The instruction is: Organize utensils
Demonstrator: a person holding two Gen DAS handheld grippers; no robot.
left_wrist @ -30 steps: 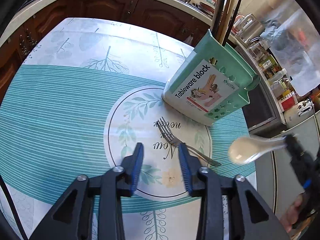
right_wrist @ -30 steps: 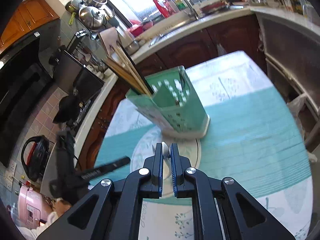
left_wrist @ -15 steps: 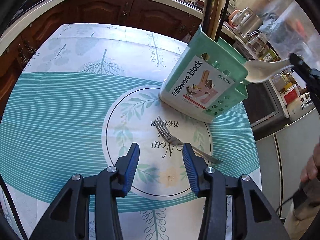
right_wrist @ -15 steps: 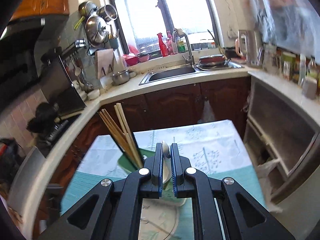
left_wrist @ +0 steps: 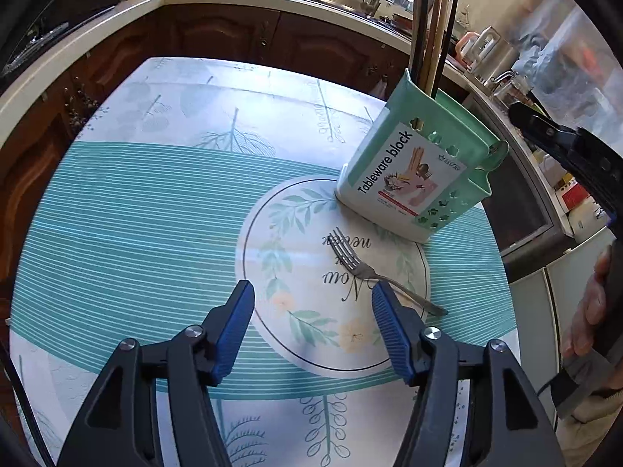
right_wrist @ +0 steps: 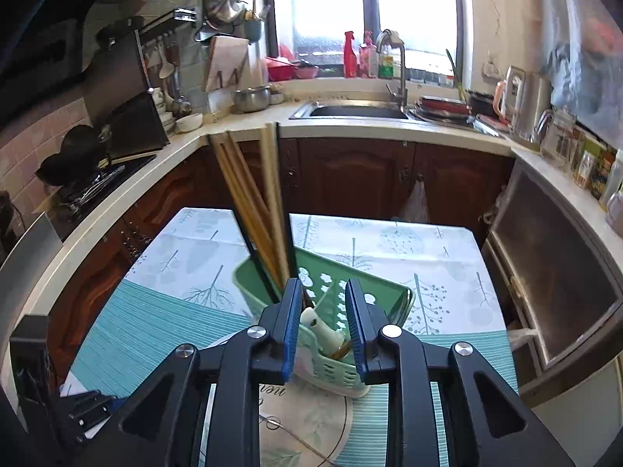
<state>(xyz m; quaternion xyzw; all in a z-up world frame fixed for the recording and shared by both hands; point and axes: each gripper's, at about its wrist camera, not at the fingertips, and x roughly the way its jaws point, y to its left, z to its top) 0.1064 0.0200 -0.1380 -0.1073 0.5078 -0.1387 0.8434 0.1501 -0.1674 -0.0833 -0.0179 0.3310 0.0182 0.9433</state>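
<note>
A metal fork [left_wrist: 373,272] lies on the round print in the middle of the tablecloth. My left gripper [left_wrist: 311,290] hovers just in front of it with nothing between its fingers, and its jaws are opening. Behind the fork stands the green utensil holder [left_wrist: 420,179] with chopsticks [left_wrist: 432,39] in its back part. My right gripper [right_wrist: 323,286] is right above the holder [right_wrist: 350,292], its jaws opening. The white spoon [right_wrist: 317,325] stands handle-up in the front compartment between the pads, which do not press on it.
The table [left_wrist: 136,214] is ringed by dark wood cabinets and a pale counter [right_wrist: 389,124] with a sink. The right gripper's body [left_wrist: 564,144] and a person's hand [left_wrist: 588,311] are at the table's right edge. A glass-door appliance [right_wrist: 553,264] stands to the right.
My right gripper swung the white spoon from beside the table over the holder, then parted its jaws, leaving the spoon in the holder. My left gripper's jaws widened.
</note>
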